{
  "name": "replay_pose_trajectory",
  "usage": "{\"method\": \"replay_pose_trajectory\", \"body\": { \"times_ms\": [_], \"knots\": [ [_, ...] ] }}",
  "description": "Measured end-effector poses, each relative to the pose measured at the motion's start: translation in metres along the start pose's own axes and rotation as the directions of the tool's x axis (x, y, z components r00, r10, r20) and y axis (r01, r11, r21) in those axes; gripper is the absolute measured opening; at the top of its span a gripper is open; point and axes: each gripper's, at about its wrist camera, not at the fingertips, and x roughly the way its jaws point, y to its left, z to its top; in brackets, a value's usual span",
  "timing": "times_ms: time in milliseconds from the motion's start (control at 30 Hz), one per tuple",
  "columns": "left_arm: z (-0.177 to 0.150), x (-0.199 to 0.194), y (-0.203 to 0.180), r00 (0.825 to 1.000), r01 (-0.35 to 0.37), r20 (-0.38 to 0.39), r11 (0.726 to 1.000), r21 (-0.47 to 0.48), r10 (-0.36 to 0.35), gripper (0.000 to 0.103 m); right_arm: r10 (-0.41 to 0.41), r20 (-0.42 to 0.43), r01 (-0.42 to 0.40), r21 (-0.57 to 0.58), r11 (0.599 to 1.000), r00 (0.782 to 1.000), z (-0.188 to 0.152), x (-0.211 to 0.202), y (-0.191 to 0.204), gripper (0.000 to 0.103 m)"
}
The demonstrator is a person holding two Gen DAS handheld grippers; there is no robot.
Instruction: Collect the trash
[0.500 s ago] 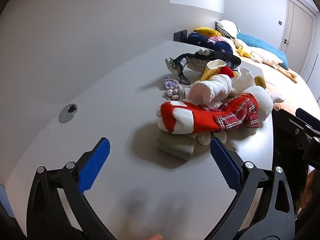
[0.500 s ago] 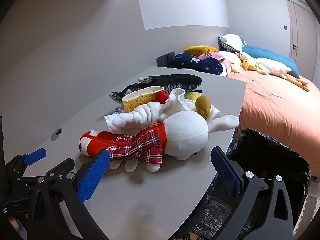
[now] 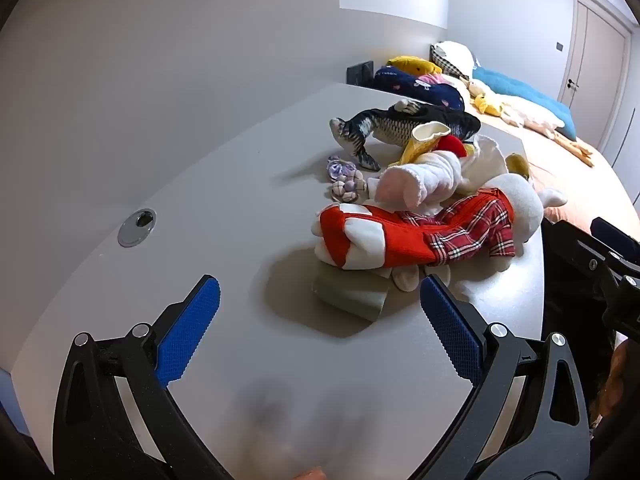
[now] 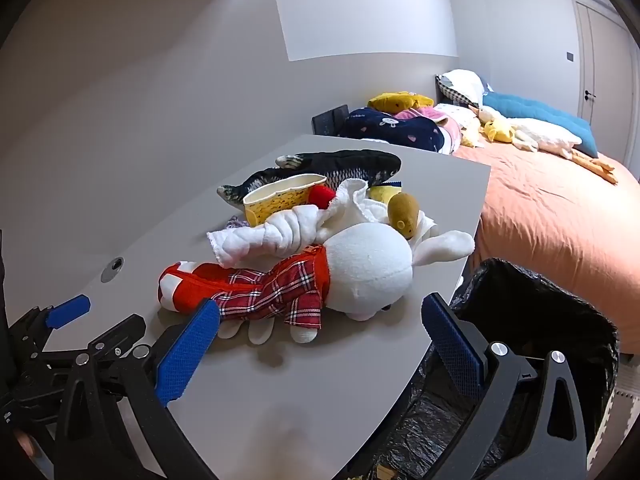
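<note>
A pile lies on the grey table (image 3: pixel 200 208): a white plush rabbit in red plaid clothes (image 3: pixel 420 232) (image 4: pixel 320 280), a rolled white cloth (image 3: pixel 420 184) (image 4: pixel 280 232), a yellow paper cup (image 3: pixel 424 140) (image 4: pixel 280 200), a fish plush (image 3: pixel 404 124) (image 4: pixel 336 168), a small purple wrapper (image 3: pixel 340 170). A grey folded piece (image 3: pixel 348 294) lies under the rabbit's near end. My left gripper (image 3: pixel 320 312) is open and empty just before that piece. My right gripper (image 4: pixel 320 340) is open and empty before the rabbit. A black-lined trash bin (image 4: pixel 540 320) stands beside the table's right edge.
A round cable hole (image 3: pixel 136 222) sits in the table at the left. A bed with an orange cover (image 4: pixel 560 208) and several pillows and plush toys lies behind. The wall runs along the table's left side.
Both grippers have stayed nearly still and open; the views have hardly shifted.
</note>
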Motion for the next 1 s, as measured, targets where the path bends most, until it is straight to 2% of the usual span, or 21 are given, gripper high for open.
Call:
{"method": "replay_pose_trajectory", "body": {
  "times_ms": [1000],
  "knots": [
    [0.0019,-0.0008,-0.0044,1.0,0.001,-0.004,1.0,0.013,-0.001,0.097,-0.009,0.004,0.009,-0.002,1.0,1.0,-0.0039,-0.0026,-0.0031,0.1]
  ]
}}
